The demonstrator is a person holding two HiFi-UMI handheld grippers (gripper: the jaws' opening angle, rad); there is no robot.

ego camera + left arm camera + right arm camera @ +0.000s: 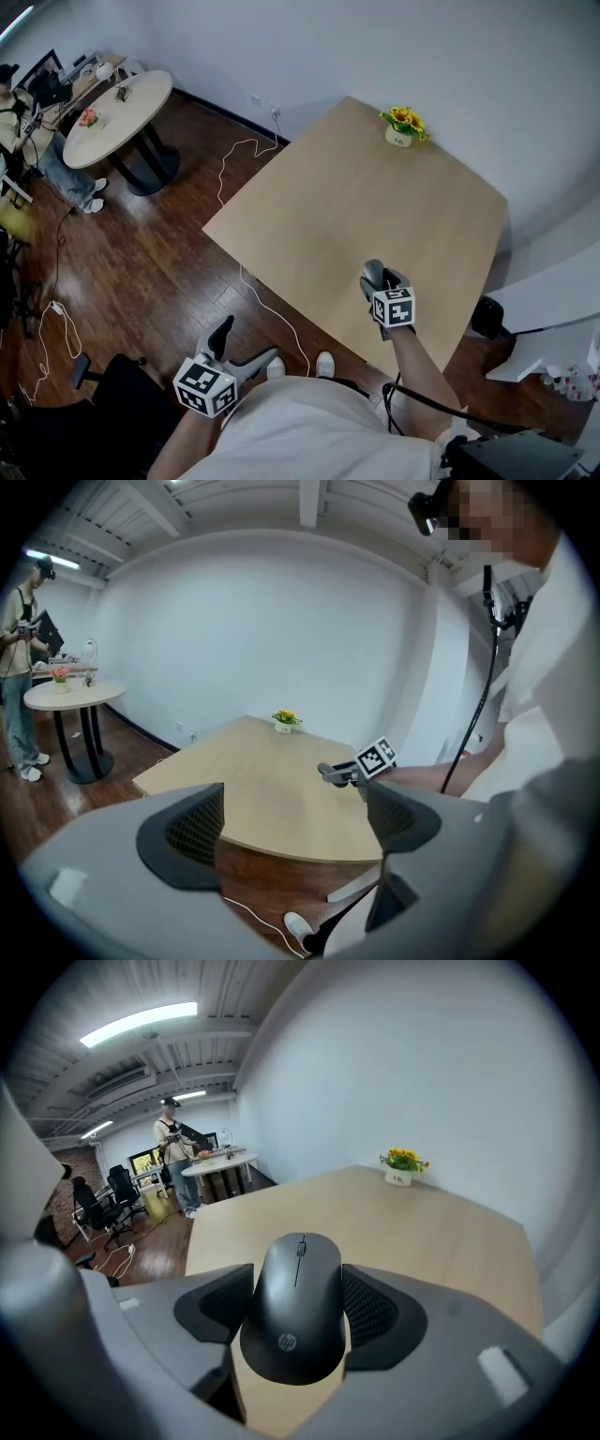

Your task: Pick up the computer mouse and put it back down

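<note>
Head view first: we held the computer mouse point(373, 270) in the right gripper point(377, 277) over the near part of the table point(309, 206).
There the left gripper point(242, 345) hung off the table's near edge, close to our body. Left gripper view showed its jaws spread wide, nothing between them. Right gripper view showed the jaws pressed on both sides of the black mouse, above the wooden top; a pot of yellow flowers point(401, 1168) stood at the far edge.
</note>
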